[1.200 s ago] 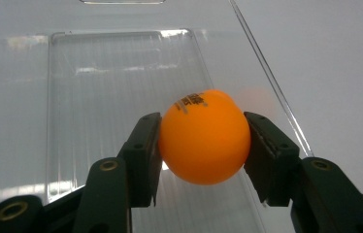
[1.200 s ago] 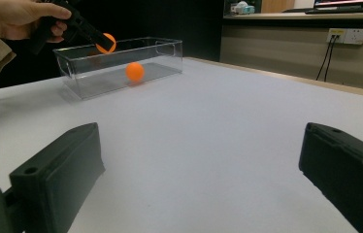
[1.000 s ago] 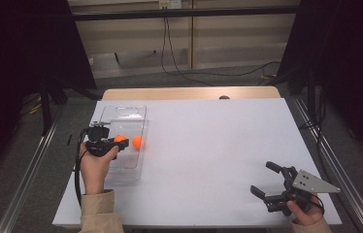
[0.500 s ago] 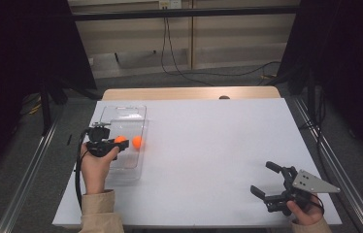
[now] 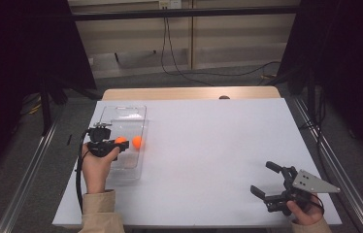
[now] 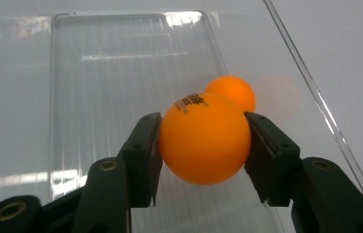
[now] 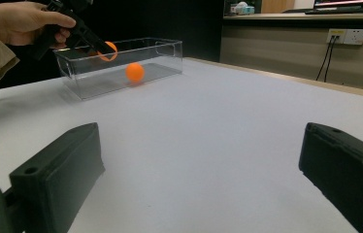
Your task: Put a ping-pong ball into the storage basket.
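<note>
Left gripper (image 6: 203, 141): clenched on an orange ball (image 6: 205, 143), one pad on each side; held over the clear plastic box (image 5: 116, 112).
Held ball: above the box floor, printed mark facing up.
Second orange ball (image 5: 137, 141): lying inside the box, just beyond the held one.
Box: at the left of the white bench (image 5: 218, 145).
Right gripper (image 5: 263, 182): released, jaws wide apart with nothing between them, low at the bench's near right corner, well apart from the box.

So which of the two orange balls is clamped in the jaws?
The nearer orange ball, the one with printed lettering, pinched by the left gripper above the clear box. The other ball lies free inside the box.
</note>
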The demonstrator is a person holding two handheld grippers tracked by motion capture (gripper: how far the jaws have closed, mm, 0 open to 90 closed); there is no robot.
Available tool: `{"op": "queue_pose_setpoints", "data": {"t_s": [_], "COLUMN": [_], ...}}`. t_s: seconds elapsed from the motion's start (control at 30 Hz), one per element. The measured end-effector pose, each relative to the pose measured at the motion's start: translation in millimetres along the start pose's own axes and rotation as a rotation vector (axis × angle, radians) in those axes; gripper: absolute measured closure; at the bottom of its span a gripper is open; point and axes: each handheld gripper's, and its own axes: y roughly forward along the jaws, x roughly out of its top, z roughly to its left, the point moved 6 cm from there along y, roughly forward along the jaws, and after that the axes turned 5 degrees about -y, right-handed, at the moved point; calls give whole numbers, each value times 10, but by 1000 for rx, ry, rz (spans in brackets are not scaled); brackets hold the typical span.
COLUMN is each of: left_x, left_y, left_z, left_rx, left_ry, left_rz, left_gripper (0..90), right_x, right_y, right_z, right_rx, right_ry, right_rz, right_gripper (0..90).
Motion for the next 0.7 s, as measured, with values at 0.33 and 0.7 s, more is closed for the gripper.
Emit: {"op": "queue_pose_setpoints", "data": {"t_s": [0.33,0.7], "left_x": [-9,-11], "left_y": [19,21], "left_z": [13,13], "left_rx": [10,14], "left_ry": [-5,-2], "left_rz": [2,-1], "left_gripper": [499,488], "right_x": [1,0], "right_y": [-1,0], "right_z": [1,0], "right_rx": [1,0], "right_ry": [1,0], "right_rz": [-1,0], "right_gripper": [18,18]}}
